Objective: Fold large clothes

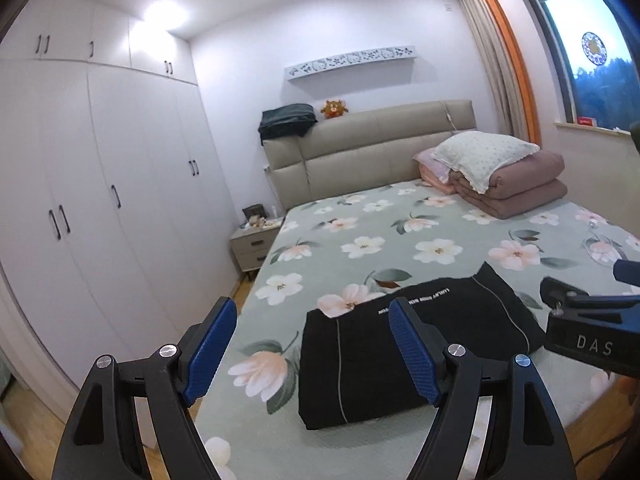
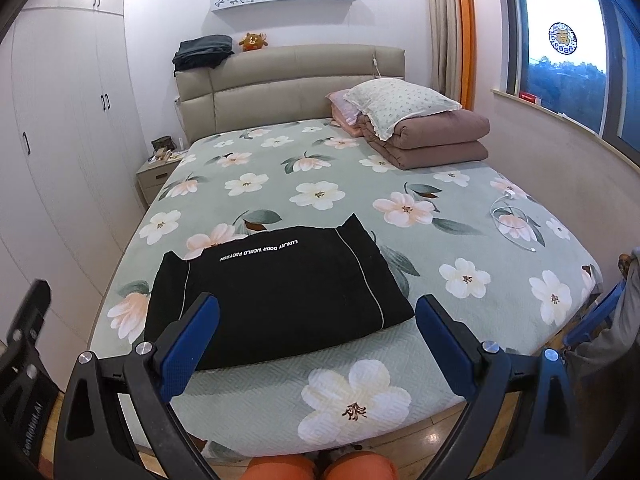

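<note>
Black garment (image 2: 276, 292) folded into a compact rectangle, lying flat on the near part of the bed (image 2: 460, 208), white lettering on the far half and thin pale seam lines running near to far; looks close to finished as a fold, judging by the tidy edges. Floral green bedspread beneath, bare around the bundle. Folded brown quilt (image 2: 436, 140) with a pillow (image 2: 400, 98) on top at the far right, well apart from the work. White charging cable (image 2: 510, 220) coiled to the right of the garment, not touching it. Left gripper (image 1: 312, 352) hovering above the near left of the bundle, fingers apart, nothing between them. Right gripper (image 2: 318, 340) over the near edge, blue pads (image 2: 444, 344) likewise spread wide and empty. Risks from here, as a judgement: closing on only the top layer and lifting would peel the fold open; pinching the bedspread together with the cloth would drag the bundle askew; uneven pull between the two hands would skew the rectangle; sliding it rightward could snag the cable
</note>
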Demonstrator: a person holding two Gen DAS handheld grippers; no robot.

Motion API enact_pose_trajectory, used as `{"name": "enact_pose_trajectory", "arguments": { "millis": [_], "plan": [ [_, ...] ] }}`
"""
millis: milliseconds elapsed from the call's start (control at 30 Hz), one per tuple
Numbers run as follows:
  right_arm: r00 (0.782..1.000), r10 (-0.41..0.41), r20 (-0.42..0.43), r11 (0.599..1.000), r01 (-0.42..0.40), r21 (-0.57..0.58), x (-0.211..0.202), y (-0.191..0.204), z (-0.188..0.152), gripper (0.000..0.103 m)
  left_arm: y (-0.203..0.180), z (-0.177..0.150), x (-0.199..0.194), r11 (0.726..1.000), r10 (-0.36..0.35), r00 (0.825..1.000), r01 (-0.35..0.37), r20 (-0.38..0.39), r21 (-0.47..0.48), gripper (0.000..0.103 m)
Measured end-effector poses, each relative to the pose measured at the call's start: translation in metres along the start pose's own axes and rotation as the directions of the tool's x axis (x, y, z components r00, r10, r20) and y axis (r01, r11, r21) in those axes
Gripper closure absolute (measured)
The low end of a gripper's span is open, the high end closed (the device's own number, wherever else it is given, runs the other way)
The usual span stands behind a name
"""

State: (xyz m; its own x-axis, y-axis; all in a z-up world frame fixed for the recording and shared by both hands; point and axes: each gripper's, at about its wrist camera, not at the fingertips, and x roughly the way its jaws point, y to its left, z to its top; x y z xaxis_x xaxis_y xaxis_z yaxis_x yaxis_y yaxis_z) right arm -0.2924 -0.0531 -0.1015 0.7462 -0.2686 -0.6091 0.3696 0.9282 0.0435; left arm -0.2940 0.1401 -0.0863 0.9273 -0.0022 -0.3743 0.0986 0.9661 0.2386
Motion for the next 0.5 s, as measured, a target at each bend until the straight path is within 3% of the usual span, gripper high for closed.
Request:
{"name": "enact_pose_trajectory", "arguments": {
  "millis": [200,333,400,500],
  "plan": [
    [1.0,0.003,-0.02,1.0,-0.003,-0.008,0.001,0.001,-0.001,0.003,0.005,-0.002,0.009,0.998,-0.056,0.997,0.055,-0.048,-0.032,0.024],
    [1.0,0.007,-0.029,1.0,-0.008,-0.027,0.0,0.002,-0.001,0.003,0.021,-0.002,0.001,0.981,-0.152,0.988,0.15,-0.003,-0.127,0.024],
    [1.0,0.01,-0.026,1.0,-0.011,-0.029,-0.001,0.003,0.0,0.003,0.026,-0.001,0.002,0.981,-0.139,0.99,0.138,-0.003,-0.137,0.024],
    [1.0,0.018,-0.025,0.999,-0.018,-0.029,-0.003,0.004,0.001,0.003,0.029,-0.002,0.005,0.993,-0.032,0.999,0.031,-0.007,-0.118,0.024]
  ]
}}
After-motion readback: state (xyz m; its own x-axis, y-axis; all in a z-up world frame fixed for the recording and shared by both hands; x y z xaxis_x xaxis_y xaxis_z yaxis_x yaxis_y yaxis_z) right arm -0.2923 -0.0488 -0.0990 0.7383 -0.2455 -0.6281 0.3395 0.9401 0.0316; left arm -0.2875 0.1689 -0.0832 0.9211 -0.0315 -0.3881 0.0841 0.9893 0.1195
